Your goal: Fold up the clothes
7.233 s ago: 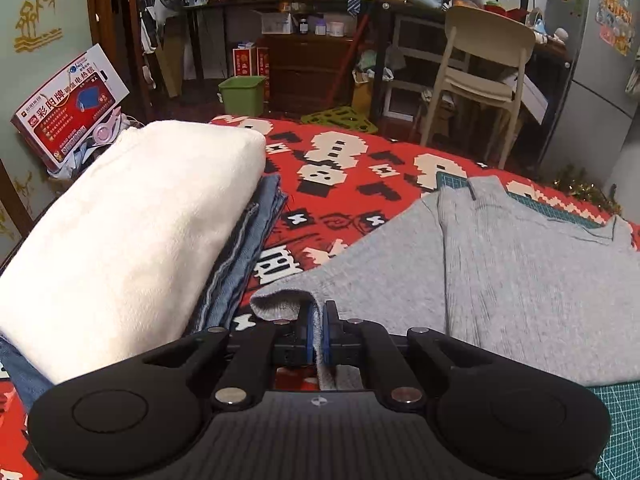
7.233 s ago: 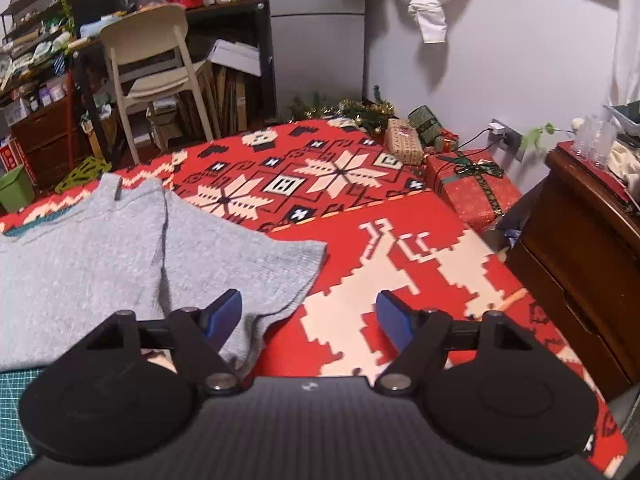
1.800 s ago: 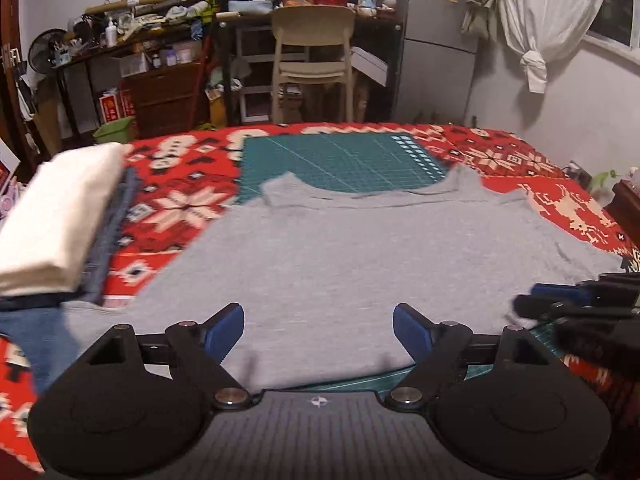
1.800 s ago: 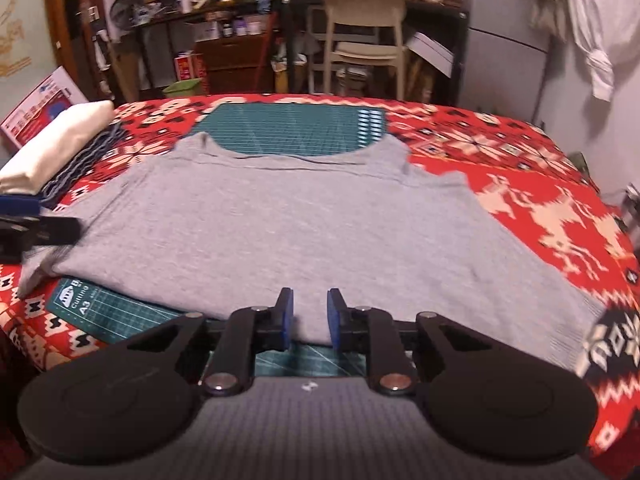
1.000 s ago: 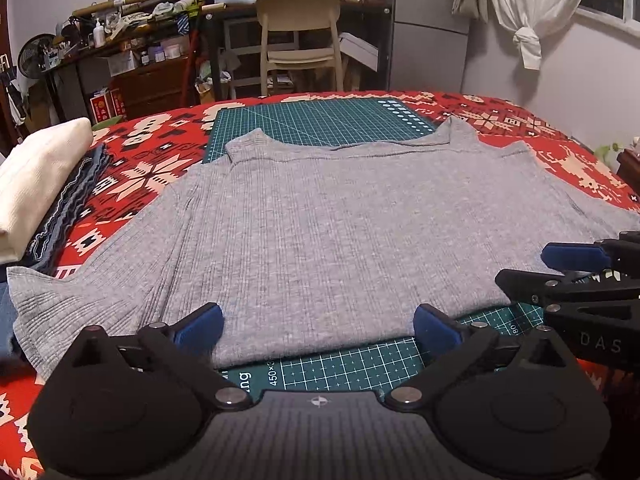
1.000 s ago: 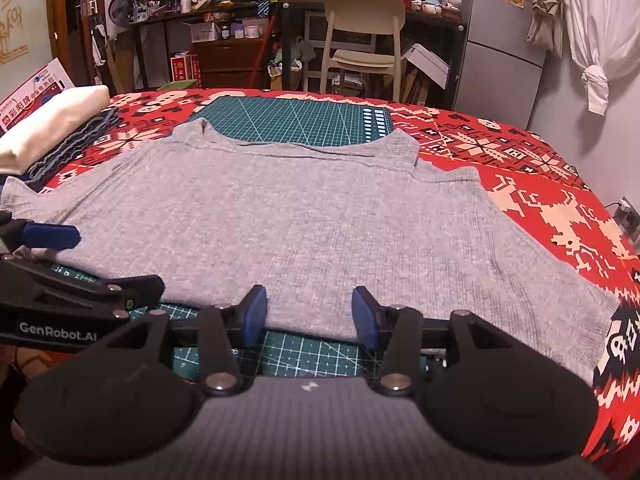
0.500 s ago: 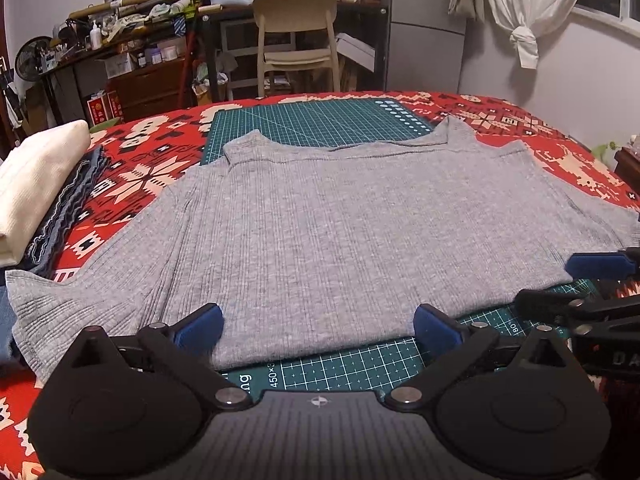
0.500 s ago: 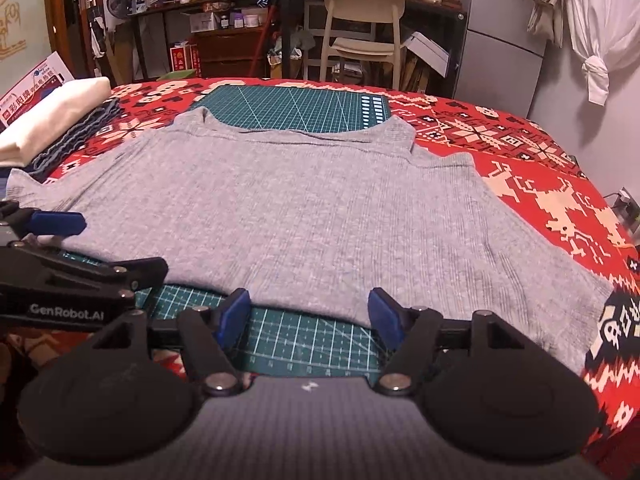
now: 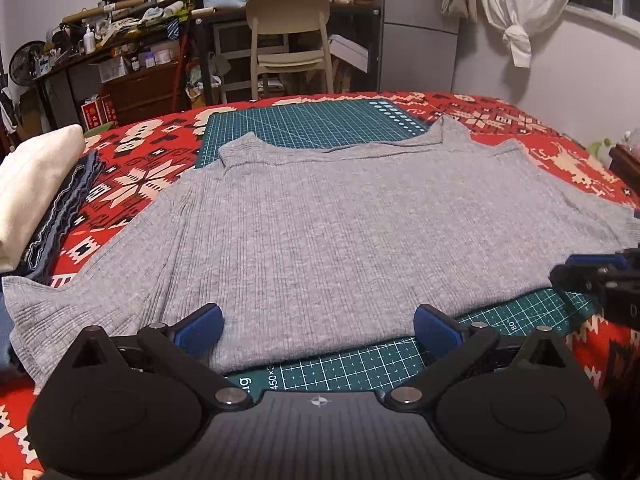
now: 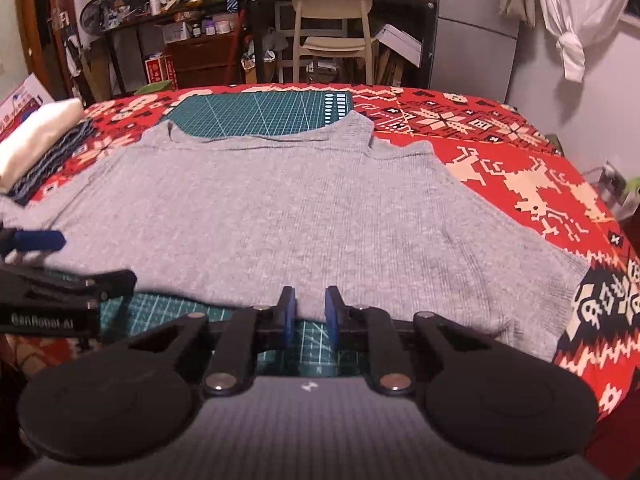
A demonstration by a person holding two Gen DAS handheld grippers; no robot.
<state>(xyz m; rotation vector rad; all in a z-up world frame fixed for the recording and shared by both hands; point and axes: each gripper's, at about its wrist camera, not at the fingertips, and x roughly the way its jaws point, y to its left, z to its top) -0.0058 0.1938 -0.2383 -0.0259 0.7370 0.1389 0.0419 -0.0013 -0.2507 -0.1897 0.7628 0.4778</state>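
Observation:
A grey ribbed shirt point(image 9: 340, 232) lies spread flat, neckline at the far side and sleeves out to both sides, over a green cutting mat point(image 9: 312, 124). My left gripper point(image 9: 316, 322) is open wide at the near hem, left of centre, with nothing between its fingers. In the right wrist view the shirt point(image 10: 280, 208) fills the middle, and my right gripper point(image 10: 309, 312) has its blue fingers drawn close together on the near hem. The left gripper's blue fingertip point(image 10: 36, 240) shows at the left edge of that view.
A folded stack, a cream blanket point(image 9: 32, 176) on top of denim, sits at the left on the red patterned cover point(image 9: 132, 168). Beyond the bed stand a cream chair point(image 9: 288, 40), cluttered shelves and a grey fridge. A wooden cabinet is at the far right.
My right gripper's fingers went from wide apart half a second ago to close together on the hem. The left gripper stayed open and barely moved. The shirt lies as before.

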